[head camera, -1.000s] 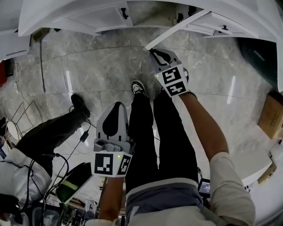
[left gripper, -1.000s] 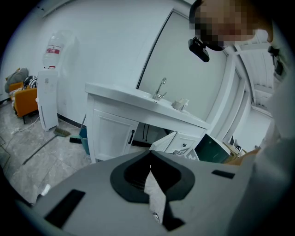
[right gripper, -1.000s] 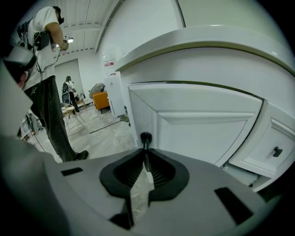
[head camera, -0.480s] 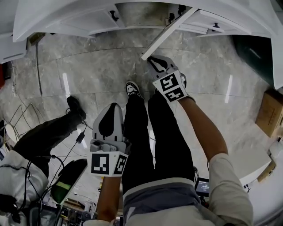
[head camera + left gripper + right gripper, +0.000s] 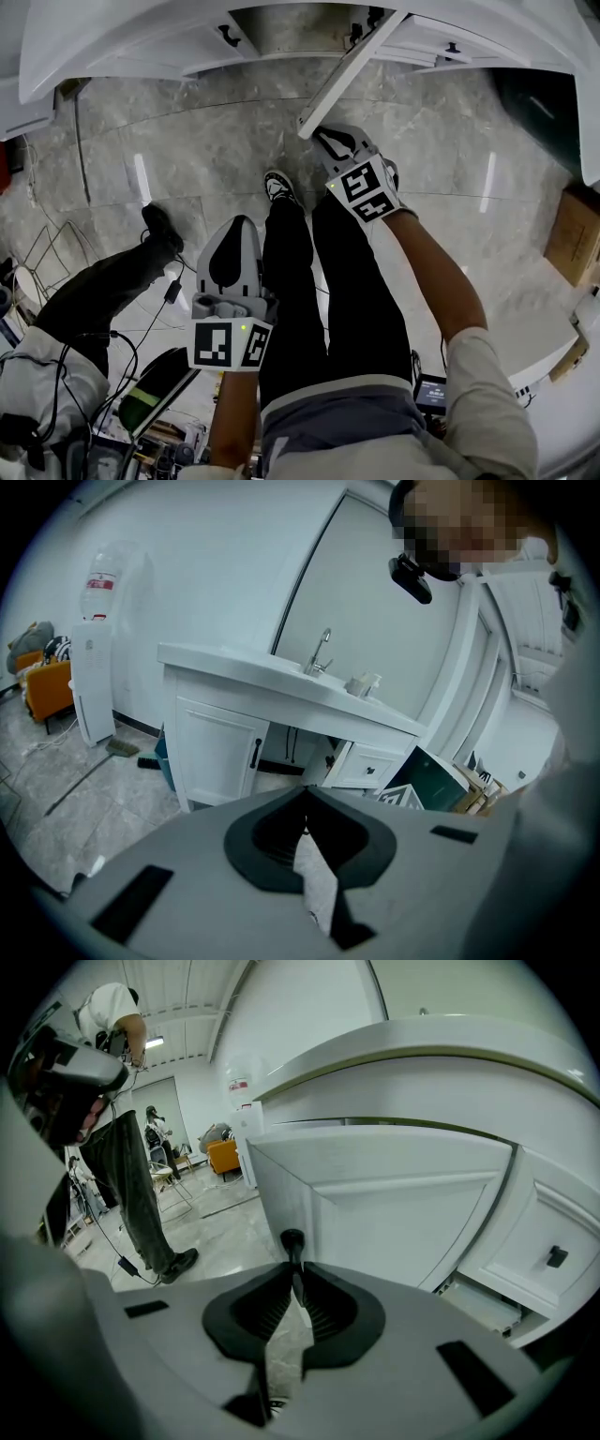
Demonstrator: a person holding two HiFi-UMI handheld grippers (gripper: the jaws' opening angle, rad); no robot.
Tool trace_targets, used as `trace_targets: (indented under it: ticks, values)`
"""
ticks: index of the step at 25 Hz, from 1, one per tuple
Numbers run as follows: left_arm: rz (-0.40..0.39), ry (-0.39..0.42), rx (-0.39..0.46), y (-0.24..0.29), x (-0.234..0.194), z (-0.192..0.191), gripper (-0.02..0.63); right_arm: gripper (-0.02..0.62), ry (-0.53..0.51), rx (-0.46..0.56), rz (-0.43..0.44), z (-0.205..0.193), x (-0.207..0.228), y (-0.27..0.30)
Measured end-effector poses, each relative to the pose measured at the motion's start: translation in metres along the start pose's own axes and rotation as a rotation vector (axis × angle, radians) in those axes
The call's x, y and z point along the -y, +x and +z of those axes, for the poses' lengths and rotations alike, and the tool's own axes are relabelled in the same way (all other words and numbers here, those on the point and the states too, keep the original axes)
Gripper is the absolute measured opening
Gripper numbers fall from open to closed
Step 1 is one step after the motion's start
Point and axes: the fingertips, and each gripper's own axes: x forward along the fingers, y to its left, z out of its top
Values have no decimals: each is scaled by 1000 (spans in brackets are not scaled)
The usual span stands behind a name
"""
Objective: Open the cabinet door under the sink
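Observation:
The white cabinet door point(image 5: 343, 73) under the sink stands swung outward over the marble floor. My right gripper point(image 5: 324, 133) sits at the door's free edge. In the right gripper view its jaws are shut on the black door handle point(image 5: 292, 1241), which pokes up between the tips of my right gripper point(image 5: 294, 1273), with the door panel point(image 5: 394, 1213) just behind. My left gripper point(image 5: 238, 225) hangs beside my left leg, shut on nothing. From the left gripper point(image 5: 304, 797) view I see the sink cabinet point(image 5: 214, 752), its faucet point(image 5: 321, 652) and the dark opening underneath.
A second closed door with a black handle point(image 5: 228, 36) is left of the opening; a drawer with a knob point(image 5: 555, 1256) is on the right. Another person's leg point(image 5: 108, 281) and cables lie at left. A cardboard box point(image 5: 572, 234) and a dark bin point(image 5: 544, 103) stand at right.
The door has swung further out from the cabinet, with my right gripper drawing back toward me on its handle. My left gripper has stayed about where it was.

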Motion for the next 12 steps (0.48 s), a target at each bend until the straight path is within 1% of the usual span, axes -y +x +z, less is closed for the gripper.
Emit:
trace_targets:
  ticks: [6, 12]
  values:
    - [-23, 20, -4, 10, 14, 3, 2, 46, -38, -15, 7, -13, 3, -12]
    - [-31, 28, -8, 17, 26, 2, 2, 46, -50, -28, 19, -28, 9, -27]
